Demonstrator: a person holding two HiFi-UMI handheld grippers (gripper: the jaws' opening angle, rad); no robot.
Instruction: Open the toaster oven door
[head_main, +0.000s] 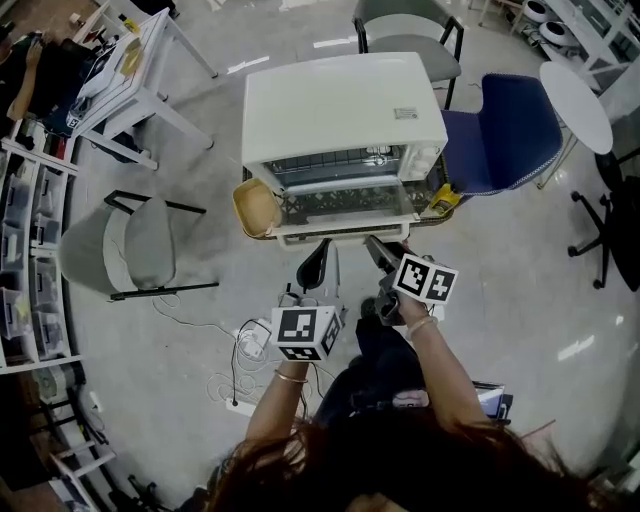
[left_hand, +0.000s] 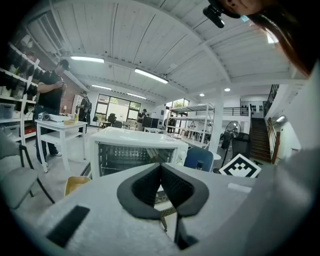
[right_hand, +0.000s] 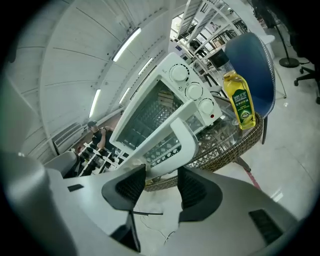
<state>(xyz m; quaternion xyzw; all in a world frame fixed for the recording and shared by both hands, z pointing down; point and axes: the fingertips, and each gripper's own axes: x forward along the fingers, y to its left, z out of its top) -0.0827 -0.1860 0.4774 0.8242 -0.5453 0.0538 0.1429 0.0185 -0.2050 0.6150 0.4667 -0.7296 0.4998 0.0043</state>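
Note:
A white toaster oven (head_main: 345, 105) stands on a low wicker table (right_hand: 235, 144). Its glass door (head_main: 345, 203) hangs partly open, tilted outward, and the wire rack inside shows. In the right gripper view the door's white handle (right_hand: 184, 136) lies just beyond the fingertips, with three knobs (right_hand: 192, 90) to its right. My right gripper (right_hand: 161, 176) is open just below the handle, with nothing between the jaws; it also shows in the head view (head_main: 378, 252). My left gripper (head_main: 315, 265) hovers in front of the door, left of the right one, shut on nothing (left_hand: 160, 167).
A yellow oil bottle (right_hand: 241, 102) stands on the wicker table right of the oven, and a tan bowl (head_main: 256, 207) sits at its left. A blue chair (head_main: 500, 130) is right of the oven, a grey chair (head_main: 130, 245) left. Cables and a power strip (head_main: 250, 345) lie on the floor.

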